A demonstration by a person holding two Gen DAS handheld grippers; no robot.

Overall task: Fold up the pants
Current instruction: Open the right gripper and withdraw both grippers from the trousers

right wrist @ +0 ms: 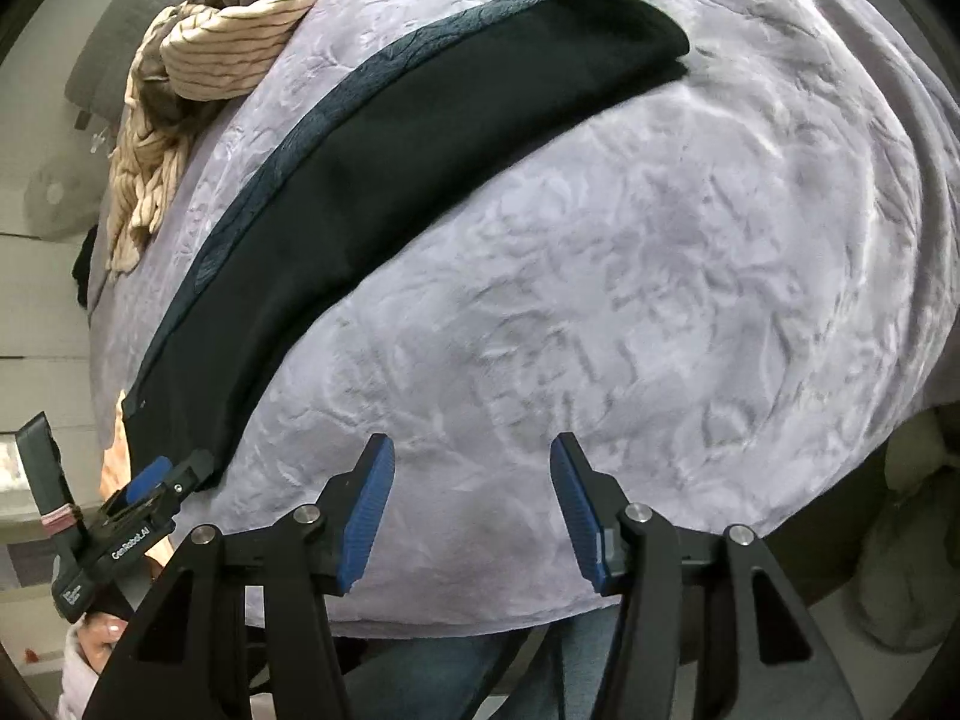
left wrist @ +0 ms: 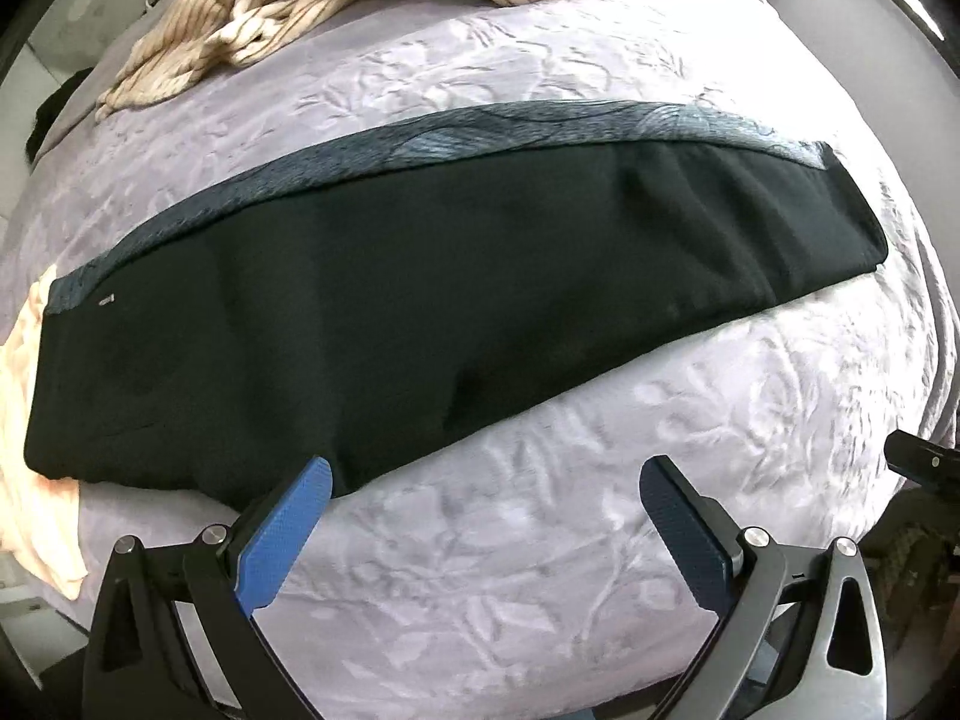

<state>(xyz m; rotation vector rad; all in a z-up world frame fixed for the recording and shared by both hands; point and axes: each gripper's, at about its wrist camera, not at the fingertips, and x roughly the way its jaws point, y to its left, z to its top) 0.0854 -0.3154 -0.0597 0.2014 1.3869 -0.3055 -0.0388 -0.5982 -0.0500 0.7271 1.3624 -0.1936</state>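
Two grippers, both empty right now, and your pants are the landmark for everything. They're black, laid out long and flat on the lavender bedspread, folded lengthwise so one leg sits on the other, with a strip of the shiny dark lining showing along the far edge.

Your left gripper hangs over the bedspread just on the near side of the pants. Its fingers are spread wide with nothing between them; the left blue pad sits right at the pants' near edge by the wider end, though you can't tell if it actually touches. The other pad is over bare bedspread.

Your right gripper is well clear of the pants, on their near side, fingers about half spread over plain bedspread, nothing gripped. From that view the pants run diagonally away up-left.

Beyond the pants' far edge there's a striped beige garment bunched up, and a pale peach cloth pokes out from under the wide end.
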